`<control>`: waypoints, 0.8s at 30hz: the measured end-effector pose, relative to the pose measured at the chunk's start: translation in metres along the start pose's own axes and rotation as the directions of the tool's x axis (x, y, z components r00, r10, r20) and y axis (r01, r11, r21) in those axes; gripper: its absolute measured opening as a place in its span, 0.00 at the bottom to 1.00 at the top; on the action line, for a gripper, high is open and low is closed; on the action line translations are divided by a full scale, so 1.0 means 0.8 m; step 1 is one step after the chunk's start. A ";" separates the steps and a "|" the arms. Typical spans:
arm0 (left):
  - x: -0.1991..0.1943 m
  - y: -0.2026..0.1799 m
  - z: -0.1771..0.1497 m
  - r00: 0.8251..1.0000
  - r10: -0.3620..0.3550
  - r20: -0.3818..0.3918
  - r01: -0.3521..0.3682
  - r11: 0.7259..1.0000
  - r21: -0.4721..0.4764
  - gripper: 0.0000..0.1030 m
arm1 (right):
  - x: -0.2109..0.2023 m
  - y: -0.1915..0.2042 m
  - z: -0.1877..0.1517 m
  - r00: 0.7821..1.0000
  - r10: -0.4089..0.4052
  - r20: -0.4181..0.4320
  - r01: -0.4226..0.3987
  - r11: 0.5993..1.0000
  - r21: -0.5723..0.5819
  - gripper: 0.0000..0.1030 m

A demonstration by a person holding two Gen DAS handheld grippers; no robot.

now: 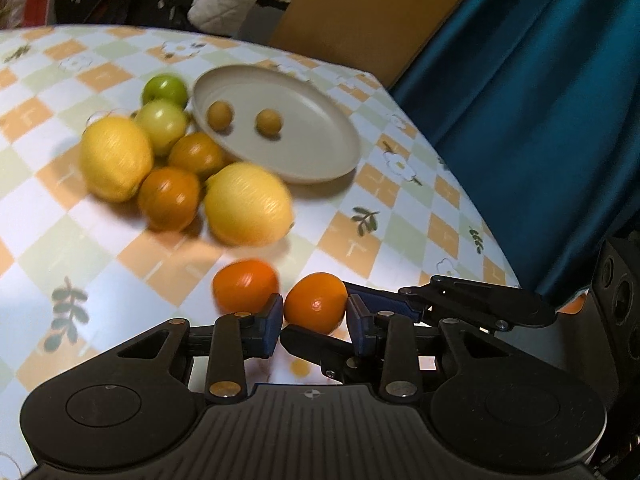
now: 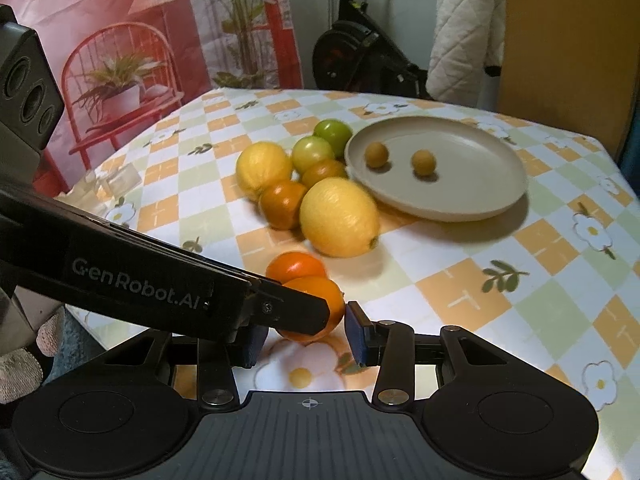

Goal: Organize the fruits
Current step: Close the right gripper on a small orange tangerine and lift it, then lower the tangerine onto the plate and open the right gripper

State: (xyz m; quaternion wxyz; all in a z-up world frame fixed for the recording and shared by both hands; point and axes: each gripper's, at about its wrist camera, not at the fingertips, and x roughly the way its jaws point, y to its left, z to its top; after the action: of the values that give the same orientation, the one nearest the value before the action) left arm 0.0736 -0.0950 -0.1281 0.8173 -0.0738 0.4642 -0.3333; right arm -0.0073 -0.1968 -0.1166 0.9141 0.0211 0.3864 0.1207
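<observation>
Two hand-held grippers meet around one orange fruit [image 1: 316, 303] near the worktop's [image 1: 48, 216] front edge. The left hand-held gripper [image 1: 316, 318] has its blue pads on either side of this fruit, lightly touching or just short of it; I cannot tell if it grips. The right hand-held gripper [image 2: 304, 330] is open wide, with the same fruit between its fingers and the left tool crossing over its left finger. A second orange fruit [image 1: 245, 289] lies just beyond, to the left. Farther ahead sit two lemons [image 1: 248, 204], two darker orange fruits [image 1: 169, 198] and two green fruits [image 1: 162, 124]. Beyond and right, a beige plate [image 1: 320, 160] holds two small yellow-brown fruits [image 1: 269, 122].
</observation>
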 end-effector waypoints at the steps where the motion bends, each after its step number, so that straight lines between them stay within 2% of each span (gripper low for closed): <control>1: 0.000 -0.004 0.003 1.000 -0.001 0.003 0.001 1.000 0.010 0.35 | -0.003 -0.003 0.001 1.000 -0.004 0.008 0.004 1.000 0.002 0.37; 14: 0.021 -0.031 0.060 0.999 0.009 0.036 -0.012 0.996 0.085 0.36 | -0.007 -0.045 0.043 0.996 -0.047 0.069 0.048 0.999 -0.006 0.37; 19: 0.033 -0.031 0.088 0.999 0.014 0.049 -0.019 0.995 0.094 0.36 | 0.005 -0.064 0.065 0.995 -0.052 0.090 0.053 0.999 -0.006 0.37; 24: 0.054 -0.024 0.116 0.998 0.049 0.043 -0.053 0.994 0.099 0.36 | 0.030 -0.083 0.087 0.995 -0.038 0.094 0.039 0.999 -0.004 0.37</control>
State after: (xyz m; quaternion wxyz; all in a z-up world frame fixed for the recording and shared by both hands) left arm 0.1544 -0.1536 -0.0989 0.8373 -0.0277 0.4322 -0.3338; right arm 0.0722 -0.2520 -0.0937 0.9335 0.0166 0.3431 0.1032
